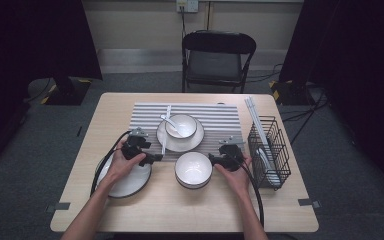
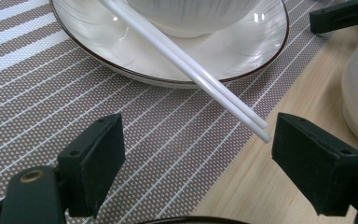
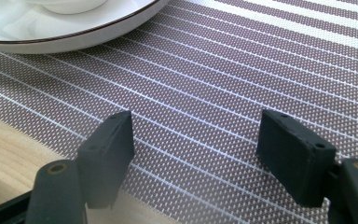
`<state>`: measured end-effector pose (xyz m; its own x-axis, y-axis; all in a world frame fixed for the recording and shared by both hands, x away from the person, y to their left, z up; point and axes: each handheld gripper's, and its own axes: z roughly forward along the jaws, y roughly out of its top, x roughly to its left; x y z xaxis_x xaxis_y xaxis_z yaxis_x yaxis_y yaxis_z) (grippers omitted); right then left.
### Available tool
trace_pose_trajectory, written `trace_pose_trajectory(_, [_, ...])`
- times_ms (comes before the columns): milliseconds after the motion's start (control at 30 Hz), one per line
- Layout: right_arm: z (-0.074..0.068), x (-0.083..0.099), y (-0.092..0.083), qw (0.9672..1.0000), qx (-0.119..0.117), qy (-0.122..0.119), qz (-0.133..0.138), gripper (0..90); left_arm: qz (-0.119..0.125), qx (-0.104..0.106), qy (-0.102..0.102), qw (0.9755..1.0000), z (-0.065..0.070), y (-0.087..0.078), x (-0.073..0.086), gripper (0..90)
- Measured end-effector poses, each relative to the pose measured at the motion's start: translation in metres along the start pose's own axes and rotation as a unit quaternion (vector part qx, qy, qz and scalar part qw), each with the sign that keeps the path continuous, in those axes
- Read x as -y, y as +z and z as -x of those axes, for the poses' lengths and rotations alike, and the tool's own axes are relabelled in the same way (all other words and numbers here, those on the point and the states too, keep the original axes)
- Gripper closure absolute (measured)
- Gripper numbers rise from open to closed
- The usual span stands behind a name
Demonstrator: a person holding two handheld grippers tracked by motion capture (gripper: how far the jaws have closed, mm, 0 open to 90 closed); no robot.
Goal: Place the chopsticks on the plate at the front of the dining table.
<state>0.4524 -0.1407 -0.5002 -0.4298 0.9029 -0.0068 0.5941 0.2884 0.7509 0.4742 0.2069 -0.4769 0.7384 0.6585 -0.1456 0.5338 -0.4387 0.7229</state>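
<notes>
Black tongs of the left hand stand wide apart with nothing between their pads, hovering low over the striped grey woven placemat at the near edge of the pale wooden worktop. Just ahead of them lies a pair of slim white chopsticks, the far part propped on the rim of a shallow white plate with a dark edge line and the near tips jutting off it toward the right-hand pad, close to it but not touching. Their long axis runs diagonally away from the tongs, so a grip looks to need a short advance with the pads set across the sticks. From the high view the left tongs sit beside that plate, which carries a small white bowl with a white spoon, while the right tongs, likewise open and empty, hover farther off by a second white ribbed bowl. The left hand is judged the nearer to the chopsticks. A black wire rack stands at the worktop's right side.
</notes>
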Motion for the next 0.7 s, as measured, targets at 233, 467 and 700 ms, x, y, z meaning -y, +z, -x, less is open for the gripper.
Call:
trace_pose_trajectory(233, [0.0000,0.0000,0.0000,1.0000,0.000,0.000,0.000,26.8,0.020,0.011,-0.015,0.9996,-0.0026,-0.0030,-0.0011,17.6])
trace_pose_trajectory(467, [-0.0001,0.0000,0.0000,1.0000,0.000,0.000,0.000,26.7,0.009,0.015,-0.017,0.9997,-0.0047,-0.0047,0.0015,17.3])
trace_pose_trajectory(700, [0.0000,0.0000,0.0001,1.0000,0.000,0.000,0.001,26.8,0.010,0.007,-0.010,0.9999,-0.0036,-0.0017,-0.0001,17.3])
